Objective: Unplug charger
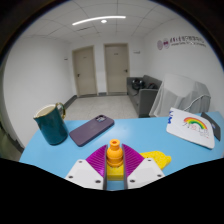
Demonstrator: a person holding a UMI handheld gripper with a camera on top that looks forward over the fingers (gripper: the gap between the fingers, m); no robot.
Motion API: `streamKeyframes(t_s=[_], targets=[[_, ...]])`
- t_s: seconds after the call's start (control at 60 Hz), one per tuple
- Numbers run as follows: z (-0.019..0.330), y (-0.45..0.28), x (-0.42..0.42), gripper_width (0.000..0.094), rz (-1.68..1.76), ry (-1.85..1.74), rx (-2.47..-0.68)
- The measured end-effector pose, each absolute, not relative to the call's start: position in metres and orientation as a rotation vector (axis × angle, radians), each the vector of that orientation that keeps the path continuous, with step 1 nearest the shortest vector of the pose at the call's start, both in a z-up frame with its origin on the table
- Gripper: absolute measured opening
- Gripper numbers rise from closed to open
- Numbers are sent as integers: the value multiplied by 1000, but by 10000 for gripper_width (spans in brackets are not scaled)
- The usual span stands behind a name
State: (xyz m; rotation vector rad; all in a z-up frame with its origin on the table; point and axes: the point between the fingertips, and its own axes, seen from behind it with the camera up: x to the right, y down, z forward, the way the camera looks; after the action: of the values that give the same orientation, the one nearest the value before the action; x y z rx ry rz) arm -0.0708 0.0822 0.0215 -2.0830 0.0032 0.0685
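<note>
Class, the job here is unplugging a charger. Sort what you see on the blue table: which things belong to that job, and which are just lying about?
Belongs to the job:
orange plug, standing between the fingers
gripper, open

Just lying about:
green mug
purple phone
rainbow card
yellow piece
blue table

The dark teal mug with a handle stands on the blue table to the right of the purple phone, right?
Not quite. The gripper view shows the dark teal mug on the blue table to the left of the purple phone, not the right.
</note>
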Motion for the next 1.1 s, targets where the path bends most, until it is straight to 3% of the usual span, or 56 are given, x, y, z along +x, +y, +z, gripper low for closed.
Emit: streamKeyframes(t_s=[0.133,0.25,0.367,0.5,0.65,0.9,1.1], targets=[[24,83,-68,75,-2,7,-2045],[27,84,-67,55,-42,15,-2082],[138,94,-63,54,-39,-8,-1881],[183,85,-23,53,-95,9,-1863],[155,53,47,55,-186,55,-1961],[28,6,140,102,-218,110,-2255],[-12,16,149,192,-154,39,-2330]])
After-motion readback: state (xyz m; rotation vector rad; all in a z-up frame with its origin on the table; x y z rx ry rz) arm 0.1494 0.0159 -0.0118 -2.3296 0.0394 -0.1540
